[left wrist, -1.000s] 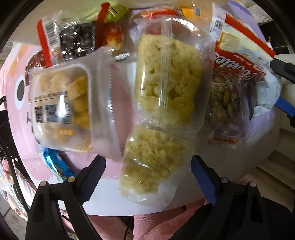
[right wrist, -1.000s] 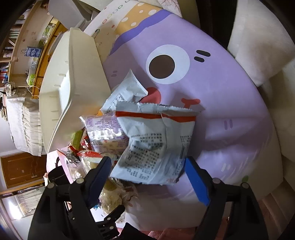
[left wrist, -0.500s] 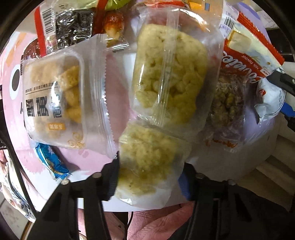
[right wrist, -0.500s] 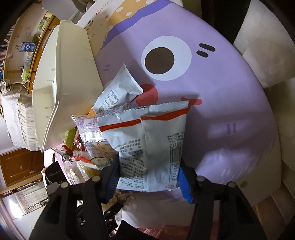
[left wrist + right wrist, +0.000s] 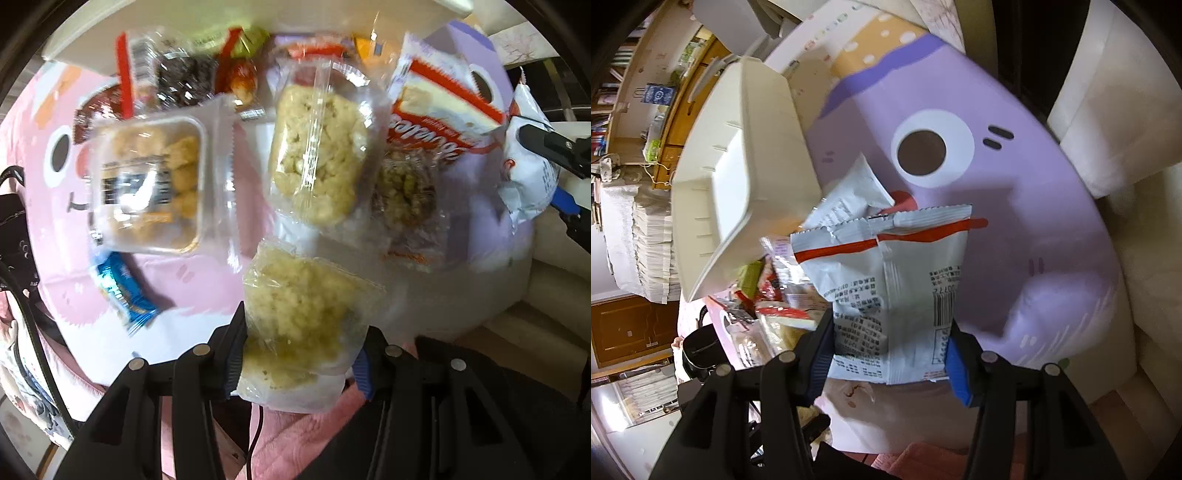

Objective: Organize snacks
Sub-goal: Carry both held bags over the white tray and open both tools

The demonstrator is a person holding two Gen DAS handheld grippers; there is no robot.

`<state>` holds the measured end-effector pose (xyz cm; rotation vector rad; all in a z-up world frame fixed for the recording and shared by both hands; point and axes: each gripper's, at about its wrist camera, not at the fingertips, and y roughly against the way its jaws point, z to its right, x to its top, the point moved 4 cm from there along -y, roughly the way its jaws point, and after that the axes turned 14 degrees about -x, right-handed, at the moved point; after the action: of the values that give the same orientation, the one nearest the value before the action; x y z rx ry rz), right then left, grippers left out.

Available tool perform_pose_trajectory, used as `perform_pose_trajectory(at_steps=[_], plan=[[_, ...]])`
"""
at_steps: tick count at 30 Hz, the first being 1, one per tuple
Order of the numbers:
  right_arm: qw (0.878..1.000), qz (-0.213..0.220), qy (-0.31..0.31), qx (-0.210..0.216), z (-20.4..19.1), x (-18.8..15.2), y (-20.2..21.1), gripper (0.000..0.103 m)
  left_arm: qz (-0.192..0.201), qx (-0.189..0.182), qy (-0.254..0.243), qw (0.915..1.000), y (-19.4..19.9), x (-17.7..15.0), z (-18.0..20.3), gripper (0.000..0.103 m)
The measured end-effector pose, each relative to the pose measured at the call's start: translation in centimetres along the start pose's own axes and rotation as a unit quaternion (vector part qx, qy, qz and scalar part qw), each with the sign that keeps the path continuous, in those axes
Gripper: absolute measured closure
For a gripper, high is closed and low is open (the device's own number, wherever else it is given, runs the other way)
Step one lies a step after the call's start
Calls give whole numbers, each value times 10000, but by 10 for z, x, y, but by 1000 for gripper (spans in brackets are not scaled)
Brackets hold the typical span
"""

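Observation:
In the left wrist view a clear pack of pale crumbly rice cake (image 5: 299, 310) hangs lifted off the pink cartoon mat (image 5: 207, 280). My left gripper (image 5: 299, 354) is still closing, and its pads press the pack's lower end from both sides. In the right wrist view a white packet with a red stripe and a barcode (image 5: 897, 280) is raised above the purple cartoon mat (image 5: 1015, 229). My right gripper (image 5: 890, 350) is shut on its lower edge. That packet (image 5: 528, 181) also shows at the right edge of the left wrist view.
Snacks lie in a heap: a second rice cake pack (image 5: 317, 155), a tray of golden puffs (image 5: 147, 184), a blue wrapper (image 5: 122, 291), a brown cereal bar (image 5: 406, 199) and a red-and-white pack (image 5: 439, 122). A white plastic bin (image 5: 738, 192) stands behind the heap.
Both grippers were open around their packs a second ago. They have closed on them and lifted them off the mat, so the table now looks farther away.

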<state>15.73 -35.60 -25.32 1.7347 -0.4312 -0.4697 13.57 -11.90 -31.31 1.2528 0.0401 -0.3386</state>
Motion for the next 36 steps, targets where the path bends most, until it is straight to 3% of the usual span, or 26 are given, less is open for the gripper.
perform_pose_trajectory(at_steps=[11, 12, 22, 36], plan=[[9950, 800, 444, 395, -30, 1, 60, 49, 571, 111, -299, 9979, 91, -9, -5, 56], [9939, 878, 495, 439, -34, 1, 65, 49, 635, 119, -324, 9974, 116, -13, 7, 56], [9772, 1678, 1048, 774, -72, 7, 106, 49, 1392, 243, -478, 9888, 198, 1, 12, 56], [9513, 2454, 1735, 681, -130, 10, 124, 49, 2396, -113, -470, 9697, 257, 73, -18, 56]])
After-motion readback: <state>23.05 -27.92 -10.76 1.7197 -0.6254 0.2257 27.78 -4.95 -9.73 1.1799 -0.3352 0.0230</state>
